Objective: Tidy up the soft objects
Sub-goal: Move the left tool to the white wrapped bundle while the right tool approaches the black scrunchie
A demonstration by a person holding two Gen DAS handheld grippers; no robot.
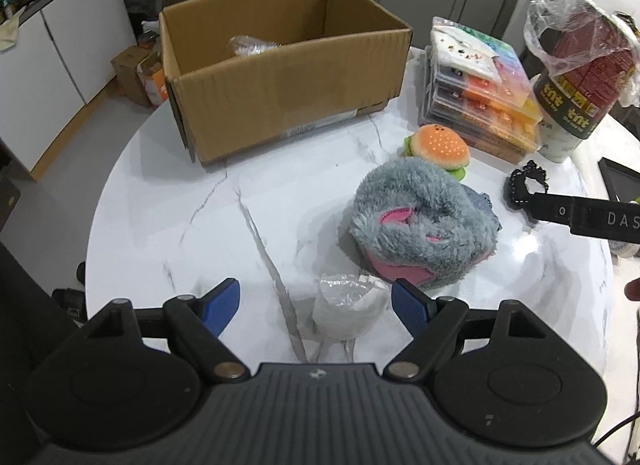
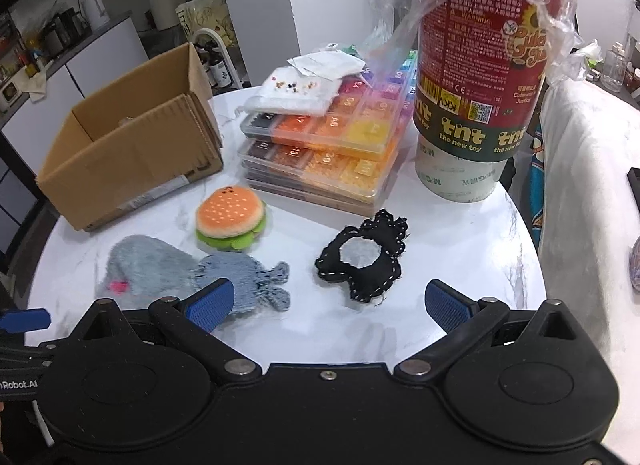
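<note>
So far, little of the sorting looks done. From your left wrist, the box (image 1: pixel 280 77) sits at the far left of the bench (image 1: pixel 168 225), open on top, with only one clear-wrapped item (image 1: pixel 250 45) showing inside against its far wall. Your left gripper (image 1: pixel 316 305) hangs low over the near edge with its fingers (image 1: pixel 410 305) spread apart and pressing on nothing. A small wrapped white bundle (image 1: pixel 348 311) lies on the bench between them, closer to the right finger; whether that finger touches it you cannot tell. Just beyond, to the right, the grey plush (image 1: pixel 420 225) is heaped up, and the burger toy (image 1: pixel 440 147) sits right behind it. The black fabric piece (image 1: pixel 524 185) lies farther right, partly hidden by your other tool reaching in.

From your right wrist, the right gripper (image 2: pixel 330 305) is also released, fingers (image 2: pixel 448 307) wide, nothing between them. The black fabric piece (image 2: pixel 364 257) lies just beyond the gap, near the middle. The grey plush (image 2: pixel 192 269) is at the near left, its knitted end running under the left finger's tip, and the burger toy (image 2: pixel 230 217) stands just past it. The box (image 2: pixel 132 161) is at the far left. Stacked bead cases (image 2: pixel 328 145) and a tall tub (image 2: pixel 480 77) fill the far right.

By my reckoning, four soft things are still out on the bench, so nearly the whole job is left.
</note>
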